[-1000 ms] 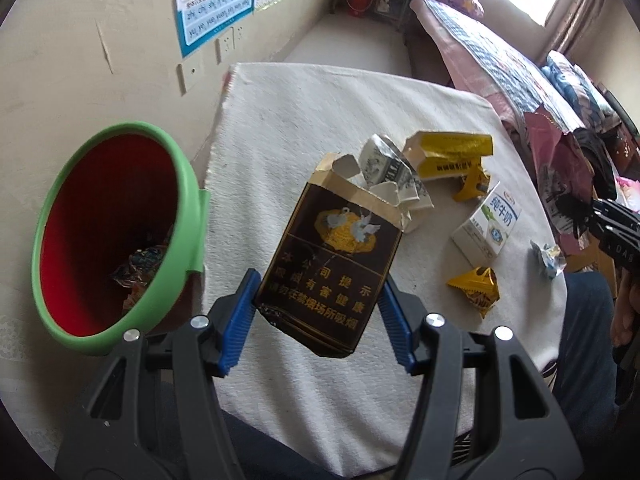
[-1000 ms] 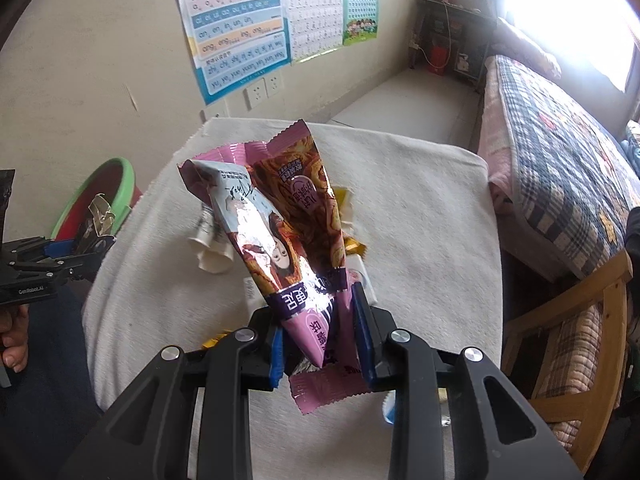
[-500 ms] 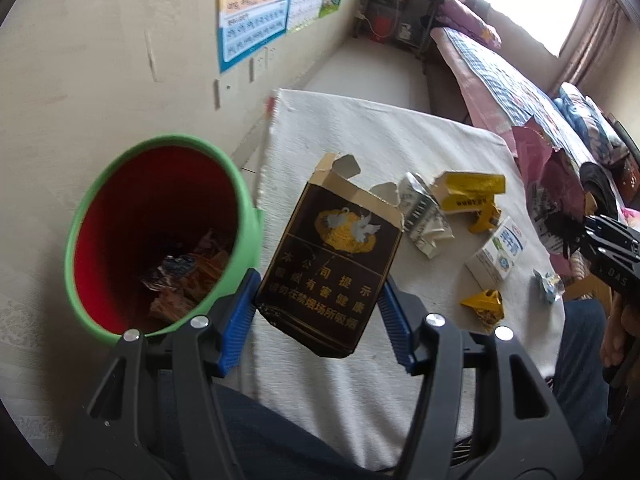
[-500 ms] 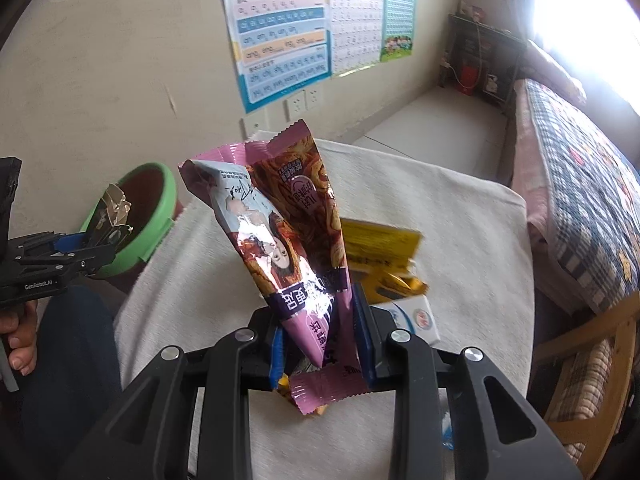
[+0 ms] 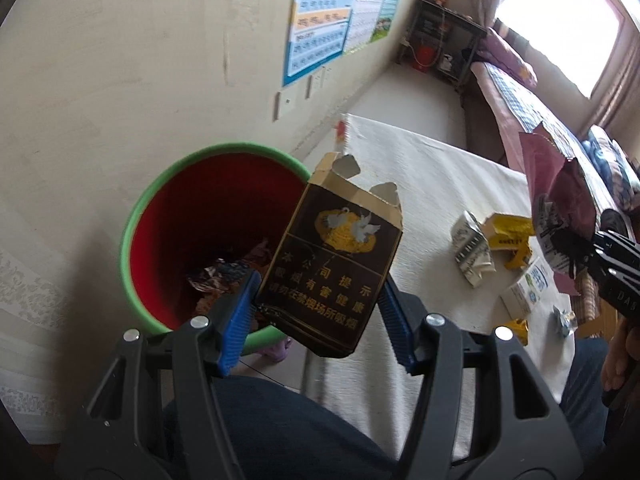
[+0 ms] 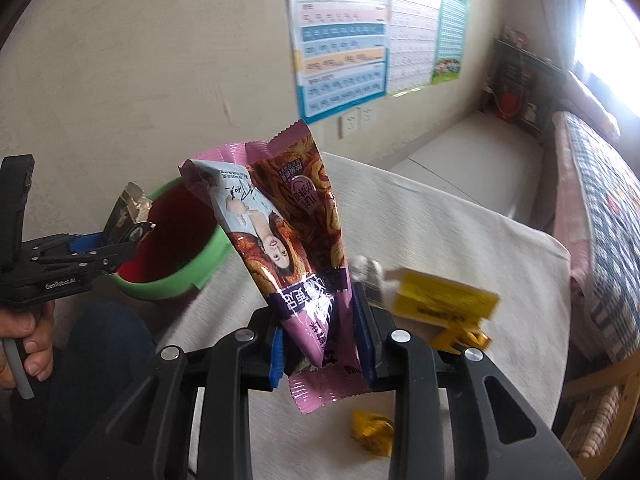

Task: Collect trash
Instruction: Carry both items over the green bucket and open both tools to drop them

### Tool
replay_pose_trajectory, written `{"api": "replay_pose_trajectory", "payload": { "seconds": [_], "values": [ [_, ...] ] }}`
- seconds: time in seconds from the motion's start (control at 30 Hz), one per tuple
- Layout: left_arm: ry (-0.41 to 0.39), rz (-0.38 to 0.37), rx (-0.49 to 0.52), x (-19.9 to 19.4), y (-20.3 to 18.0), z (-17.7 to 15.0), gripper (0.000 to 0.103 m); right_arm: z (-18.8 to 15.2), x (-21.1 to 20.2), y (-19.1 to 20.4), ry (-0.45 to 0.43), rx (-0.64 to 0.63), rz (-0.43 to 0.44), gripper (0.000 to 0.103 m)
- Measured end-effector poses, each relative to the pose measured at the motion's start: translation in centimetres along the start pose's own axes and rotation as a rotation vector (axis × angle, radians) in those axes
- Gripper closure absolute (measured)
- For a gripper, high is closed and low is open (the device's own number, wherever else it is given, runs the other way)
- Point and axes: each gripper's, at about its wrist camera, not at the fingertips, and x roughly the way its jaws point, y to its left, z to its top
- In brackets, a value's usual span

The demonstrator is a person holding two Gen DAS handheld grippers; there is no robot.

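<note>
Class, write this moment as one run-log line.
left gripper: shut on dark carton | right gripper: shut on pink snack wrapper | bin: beside table, holds wrappers | step: drop not yet done

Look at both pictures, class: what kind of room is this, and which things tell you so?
Most likely a bedroom in a home. A bed with a checked cover stands by a bright window, learning charts hang on the wall, and a cloth-covered table holds litter beside a bin.
</note>
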Motion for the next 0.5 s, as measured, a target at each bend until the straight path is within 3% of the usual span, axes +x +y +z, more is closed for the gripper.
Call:
{"api": "replay_pose_trajectory", "payload": {
  "seconds": [0.5],
  "values": [
    [-0.051, 0.061, -0.148, -1.9, 6.8, 0.2, 0.046, 4.0, 3.5, 7.6, -0.003, -0.09, 0.116, 0.075]
  ]
}}
